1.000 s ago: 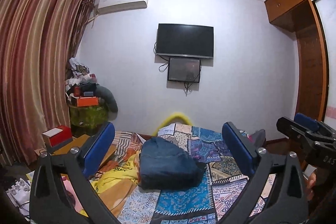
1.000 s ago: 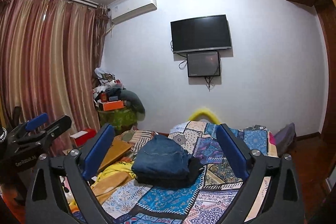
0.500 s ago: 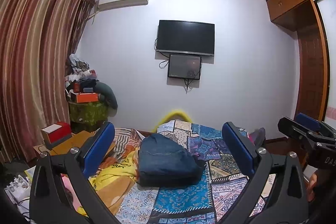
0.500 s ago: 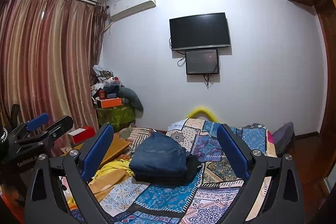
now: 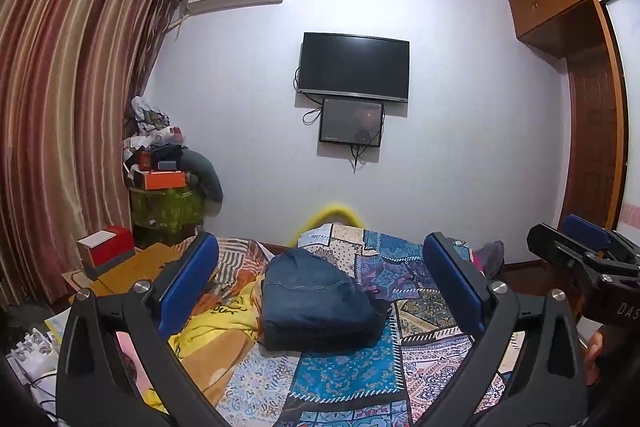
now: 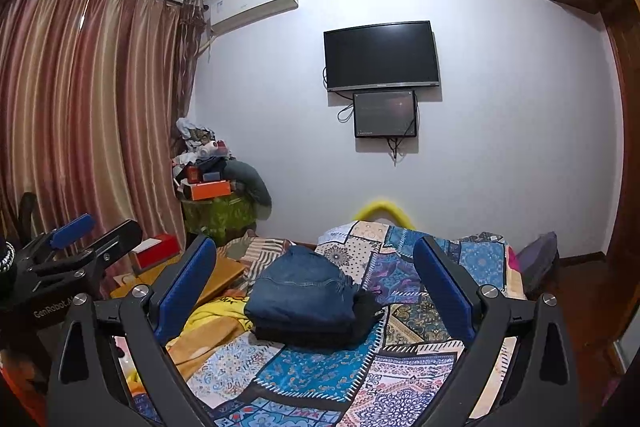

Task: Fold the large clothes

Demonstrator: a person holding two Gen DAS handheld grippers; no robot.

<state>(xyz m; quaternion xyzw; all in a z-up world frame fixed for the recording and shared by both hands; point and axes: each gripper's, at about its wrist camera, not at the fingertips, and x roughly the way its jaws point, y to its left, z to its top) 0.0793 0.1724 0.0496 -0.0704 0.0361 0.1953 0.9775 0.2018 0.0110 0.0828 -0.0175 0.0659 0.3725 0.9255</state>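
The folded denim garment (image 5: 316,301) lies as a compact bundle on the patchwork bedspread (image 5: 344,371), about mid-bed, with a small dark item (image 6: 366,309) tucked against its right side and a yellow cloth (image 5: 216,323) crumpled just to its left. Both grippers are raised well clear of the bed and point toward the far wall: the left gripper (image 5: 320,283) has its blue pads spread wide with nothing between them, and the right gripper (image 6: 316,281) is likewise wide open and empty. Judging by the tidy bundle, this fold looks finished and the hands are between pieces. The next move probably calls for lowering toward another loose garment, perhaps the yellow cloth, and finding two edges to pinch.
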